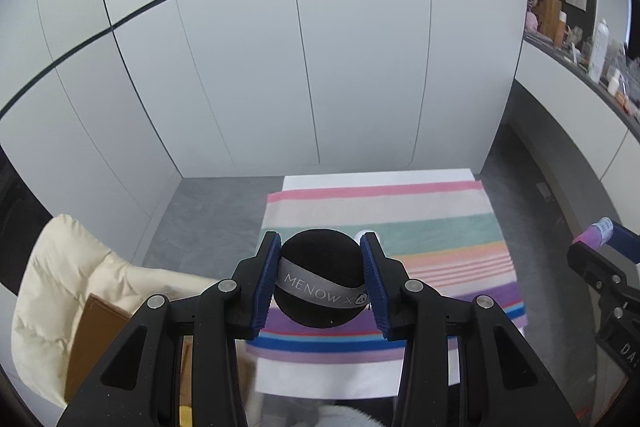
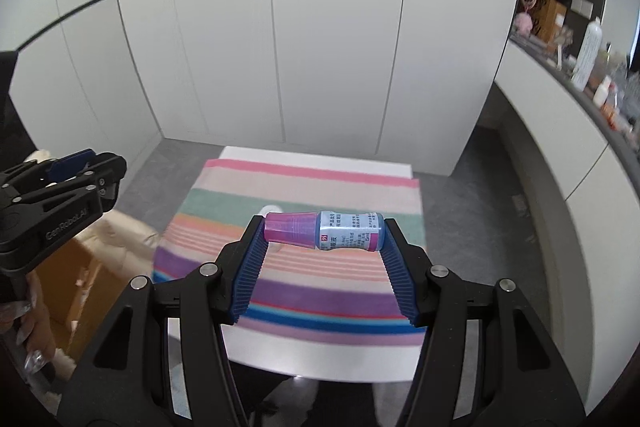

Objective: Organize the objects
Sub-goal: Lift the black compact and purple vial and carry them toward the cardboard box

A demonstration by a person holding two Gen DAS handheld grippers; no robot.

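Note:
My left gripper is shut on a round black powder puff with a grey ribbon printed MENOW, held above the striped towel. My right gripper is shut on a small blue bottle with a pink cap, held sideways between the fingertips above the towel. A small white round object lies on the towel, mostly hidden behind each gripper's load. The right gripper shows at the right edge of the left wrist view; the left gripper shows at the left of the right wrist view.
The towel covers a white table. White cabinet doors stand behind it. A cream cushion and a brown cardboard box sit to the left. A cluttered counter with bottles runs along the right.

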